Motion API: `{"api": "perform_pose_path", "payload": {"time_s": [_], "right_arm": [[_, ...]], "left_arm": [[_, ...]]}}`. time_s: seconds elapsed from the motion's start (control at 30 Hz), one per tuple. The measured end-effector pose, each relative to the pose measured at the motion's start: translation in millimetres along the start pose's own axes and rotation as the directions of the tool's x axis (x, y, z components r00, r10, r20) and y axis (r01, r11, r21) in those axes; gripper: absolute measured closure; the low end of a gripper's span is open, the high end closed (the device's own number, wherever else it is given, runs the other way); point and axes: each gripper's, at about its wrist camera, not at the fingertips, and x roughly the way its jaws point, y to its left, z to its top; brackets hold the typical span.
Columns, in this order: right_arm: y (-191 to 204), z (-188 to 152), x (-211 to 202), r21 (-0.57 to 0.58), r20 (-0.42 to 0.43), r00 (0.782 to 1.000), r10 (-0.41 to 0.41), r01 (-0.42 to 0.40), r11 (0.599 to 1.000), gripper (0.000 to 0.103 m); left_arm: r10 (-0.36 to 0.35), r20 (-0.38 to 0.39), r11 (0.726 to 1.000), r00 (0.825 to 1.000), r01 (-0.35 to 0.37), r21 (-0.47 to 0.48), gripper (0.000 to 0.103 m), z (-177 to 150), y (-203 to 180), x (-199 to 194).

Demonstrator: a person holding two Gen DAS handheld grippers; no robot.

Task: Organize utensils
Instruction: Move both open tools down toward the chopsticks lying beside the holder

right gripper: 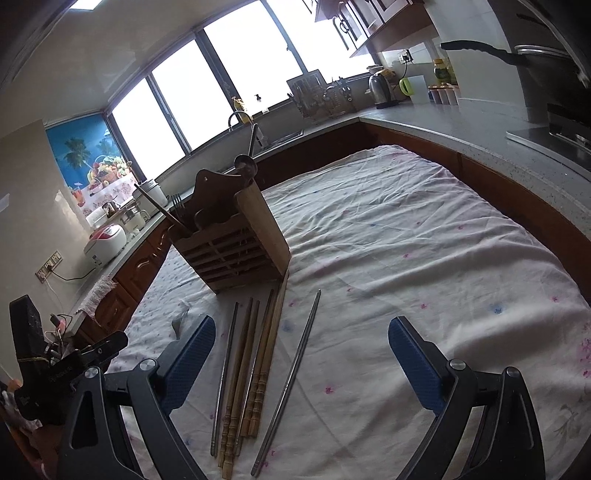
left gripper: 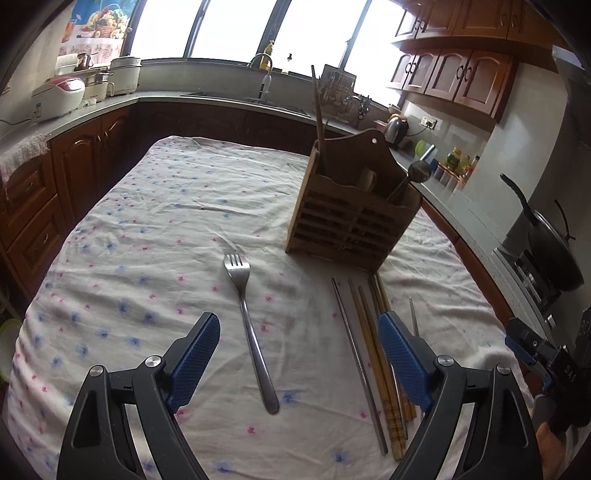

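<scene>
Left claw (left gripper: 299,354) gapes wide over the fork (left gripper: 248,325) at frame centre, right claw (right gripper: 301,363) equally wide above the chopsticks (right gripper: 251,373) lower left of centre.

Daylight pours through the far windows (left gripper: 236,29), which blow out to pure white. The tablecloth (left gripper: 155,221) is softly lit, with faint shadows. Cabinets (left gripper: 454,70) stay dim. Fisheye bending curves the edges, and the corners go black.
</scene>
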Motion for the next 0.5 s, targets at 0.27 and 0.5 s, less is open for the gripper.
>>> {"api": "perform_pose_path", "payload": {"time_s": [0.27,0.5], "right_arm": [[-1.6,-1.1,7.6,0.005,-0.021,1.0,-0.003,0.003,1.0,0.007],[2.4,5.7,27.4,-0.014,-0.045,0.999,-0.014,0.013,1.0,0.007]], "left_arm": [[0.016,-0.034,1.0,0.999,-0.015,0.02,0.015,1.8,-11.2,13.4],[0.031,-0.07,0.998,0.997,-0.027,0.05,0.016,6.7,-20.2,30.6]]}}
